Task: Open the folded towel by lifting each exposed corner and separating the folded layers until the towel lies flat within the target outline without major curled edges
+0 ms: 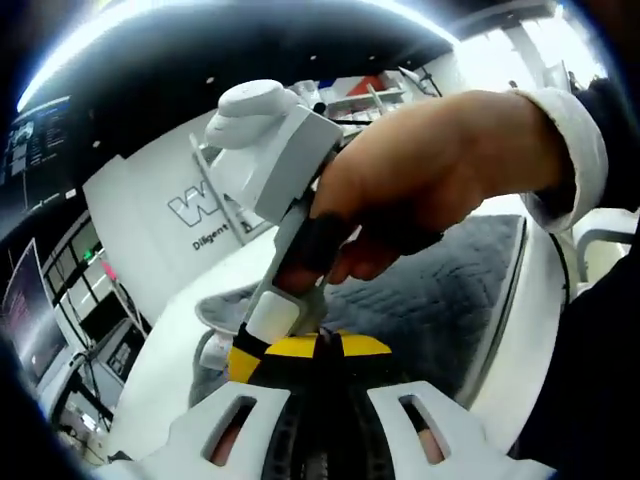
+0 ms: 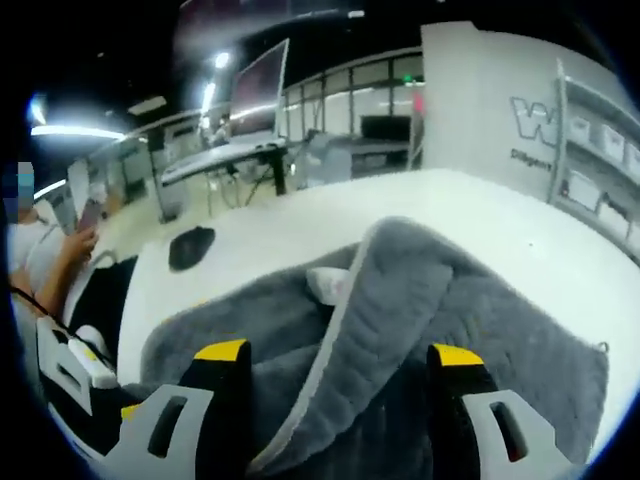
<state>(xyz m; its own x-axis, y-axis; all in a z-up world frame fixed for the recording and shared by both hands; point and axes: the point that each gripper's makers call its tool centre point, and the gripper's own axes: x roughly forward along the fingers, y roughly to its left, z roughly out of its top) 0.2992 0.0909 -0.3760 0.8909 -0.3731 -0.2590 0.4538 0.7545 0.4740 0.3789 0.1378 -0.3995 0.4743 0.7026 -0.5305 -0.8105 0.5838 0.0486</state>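
Here, grey towel (image 2: 400, 330) spread on the white table (image 2: 300, 225), one thick fold raised into a ridge with a pale hemmed edge running down between the right gripper (image 2: 340, 365) jaws. Jaws spread wide, yellow-tipped, one on each side of that ridge; whether either presses the cloth cannot be told. Beyond the towel's far edge, bare tabletop, with a small dark object (image 2: 190, 247) well apart from the cloth to its left. Farther off, desks and a monitor (image 2: 258, 85); a seated person (image 2: 40, 260) at the left border.

Seen from the left gripper view instead: the towel (image 1: 440, 300) lying flatter, its pale edge running along the table (image 1: 180, 340) side, open white surface beyond it. Above the towel, a hand (image 1: 430, 185) wrapped around the other gripper's white body (image 1: 275, 160). Left gripper (image 1: 315, 345) yellow tips pressed together, nothing visibly between them. Lettered white wall (image 1: 150, 215) behind.
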